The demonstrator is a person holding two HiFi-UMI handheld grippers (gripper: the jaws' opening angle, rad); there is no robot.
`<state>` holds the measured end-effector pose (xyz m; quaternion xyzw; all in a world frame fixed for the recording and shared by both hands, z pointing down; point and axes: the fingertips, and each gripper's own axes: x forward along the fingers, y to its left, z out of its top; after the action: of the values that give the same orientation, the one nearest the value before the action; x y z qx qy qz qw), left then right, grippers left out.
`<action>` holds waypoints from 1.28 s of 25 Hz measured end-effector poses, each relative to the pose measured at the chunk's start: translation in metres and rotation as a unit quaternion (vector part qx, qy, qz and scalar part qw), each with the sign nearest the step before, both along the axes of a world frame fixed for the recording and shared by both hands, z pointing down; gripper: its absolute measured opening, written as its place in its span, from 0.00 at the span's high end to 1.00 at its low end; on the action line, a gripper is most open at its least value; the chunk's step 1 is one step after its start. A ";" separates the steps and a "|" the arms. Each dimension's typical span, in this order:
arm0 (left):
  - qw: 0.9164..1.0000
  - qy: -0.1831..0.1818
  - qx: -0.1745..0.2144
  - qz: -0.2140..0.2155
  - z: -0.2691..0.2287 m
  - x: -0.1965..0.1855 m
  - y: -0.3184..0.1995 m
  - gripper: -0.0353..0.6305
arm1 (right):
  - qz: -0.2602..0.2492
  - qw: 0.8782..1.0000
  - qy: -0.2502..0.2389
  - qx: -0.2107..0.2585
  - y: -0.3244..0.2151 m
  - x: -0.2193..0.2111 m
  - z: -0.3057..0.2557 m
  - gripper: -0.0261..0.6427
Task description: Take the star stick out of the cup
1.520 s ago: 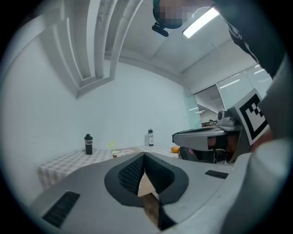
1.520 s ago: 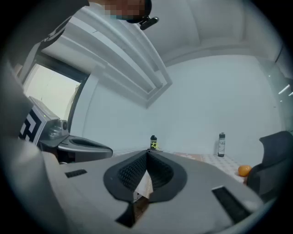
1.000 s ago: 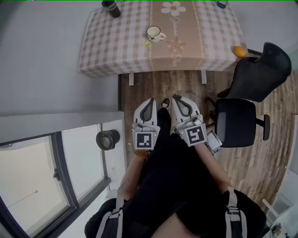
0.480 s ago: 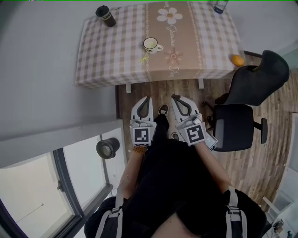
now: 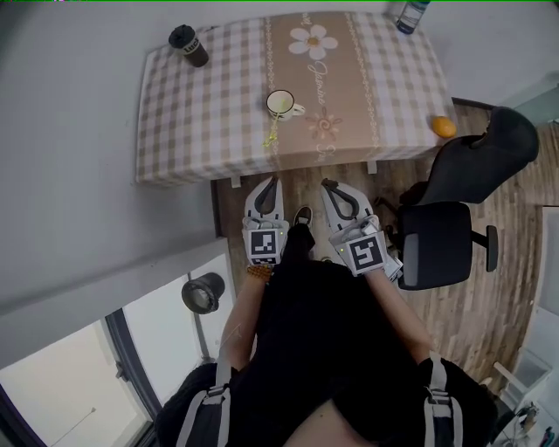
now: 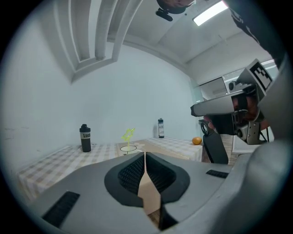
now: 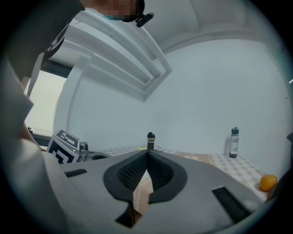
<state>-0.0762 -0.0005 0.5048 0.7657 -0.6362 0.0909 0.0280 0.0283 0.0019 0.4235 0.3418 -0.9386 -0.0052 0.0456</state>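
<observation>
Overhead, the head view finds the left gripper [image 5: 269,183] and right gripper [image 5: 328,185] side by side over the wooden floor [image 5: 299,188], just short of the checked worktop [image 5: 192,122]. The cup [image 5: 281,104] stands near that front edge. The star stick [image 5: 271,133] leans out of it toward the person. A black tumbler [image 5: 189,45], a bottle [image 5: 409,15] and an orange [image 5: 445,127] sit well apart toward the corners. An office chair [image 5: 441,244] stands to the right. In the left gripper view, the jaws are pressed together and empty, with cup and stick just left of their tips. In the right gripper view, the jaws are likewise together and empty, in line with the tumbler.
</observation>
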 end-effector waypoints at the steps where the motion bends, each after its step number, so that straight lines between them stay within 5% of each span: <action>1: 1.000 0.000 -0.002 0.002 0.003 -0.003 -0.005 0.93 | 0.002 1.000 0.000 -0.001 -0.004 -0.003 0.000 0.95; 17: 0.998 -0.035 -0.030 0.034 0.065 -0.038 -0.080 0.92 | 0.030 0.999 0.012 0.009 -0.071 -0.044 0.011 0.95; 19: 0.998 -0.034 -0.026 0.046 0.069 -0.038 -0.090 0.86 | 0.036 0.999 0.016 0.012 -0.079 -0.046 0.012 0.95; 32: 0.994 -0.038 0.015 0.097 0.060 -0.031 -0.147 0.84 | 0.080 0.996 0.027 0.017 -0.117 -0.049 0.017 0.95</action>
<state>-0.1069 -0.1475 0.5646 0.8201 -0.5607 0.1129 -0.0164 -0.0205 -0.1154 0.4405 0.4167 -0.9063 -0.0262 0.0653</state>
